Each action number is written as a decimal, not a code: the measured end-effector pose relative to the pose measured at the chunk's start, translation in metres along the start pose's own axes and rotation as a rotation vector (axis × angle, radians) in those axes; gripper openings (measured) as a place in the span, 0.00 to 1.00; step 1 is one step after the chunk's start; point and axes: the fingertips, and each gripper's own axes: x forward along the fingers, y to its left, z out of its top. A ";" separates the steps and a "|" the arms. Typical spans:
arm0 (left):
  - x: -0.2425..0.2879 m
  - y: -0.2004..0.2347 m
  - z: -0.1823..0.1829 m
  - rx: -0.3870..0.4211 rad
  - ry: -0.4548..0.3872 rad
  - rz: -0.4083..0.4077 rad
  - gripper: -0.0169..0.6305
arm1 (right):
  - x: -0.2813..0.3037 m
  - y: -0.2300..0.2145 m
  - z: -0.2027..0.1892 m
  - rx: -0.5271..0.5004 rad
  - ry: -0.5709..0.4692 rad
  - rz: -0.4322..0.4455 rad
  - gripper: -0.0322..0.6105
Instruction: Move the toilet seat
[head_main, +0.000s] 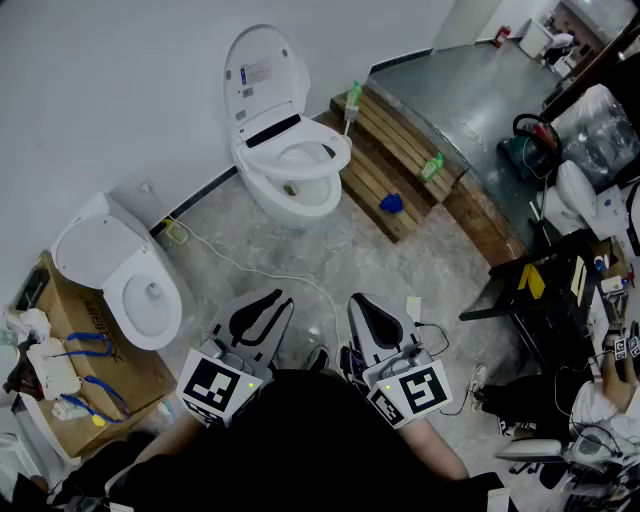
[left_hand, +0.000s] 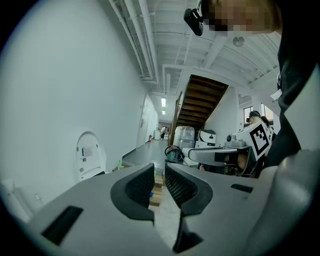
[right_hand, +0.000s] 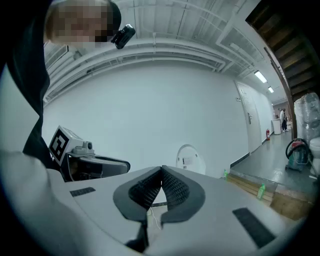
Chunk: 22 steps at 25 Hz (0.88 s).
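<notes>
Your dark top (head_main: 300, 450) fills the bottom of the head view and covers the rear of both grippers, so only their marker cubes (head_main: 218, 388) and jaws show; your left gripper (head_main: 268, 300) is released, with a narrow gap between its pads and nothing in it; your right gripper (head_main: 362, 303) beside it is clenched, its pads pressed together on nothing; a white cable (head_main: 250, 268) runs over the floor just ahead of them; to your left a second toilet (head_main: 120, 275) stands against a cardboard box (head_main: 110, 360), whose dark print is partly covered and too blurred to read; further on, the toilet (head_main: 295, 200) stands at the wall, well apart from both grippers; the toilet seat (head_main: 340, 155) lies down over the bowl, while the lid (head_main: 270, 45) is raised against the wall; the lid bears a label (head_main: 258, 73), but its writing is too small to read; right of the toilet a wooden pallet (head_main: 400, 140) carries two green bottles (head_main: 352, 98), nothing on them legible; the clutter (head_main: 580, 300) at the right edge is cut off and hard to make out
</notes>
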 end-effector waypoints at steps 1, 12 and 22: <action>-0.001 -0.001 0.000 -0.006 0.002 0.001 0.14 | -0.001 0.001 0.000 0.002 0.004 0.000 0.10; 0.001 -0.005 -0.002 -0.007 0.014 0.000 0.14 | -0.003 0.002 -0.002 0.008 0.021 0.017 0.10; 0.010 -0.016 -0.004 0.004 0.028 -0.011 0.14 | -0.014 -0.003 0.007 0.049 -0.049 0.036 0.10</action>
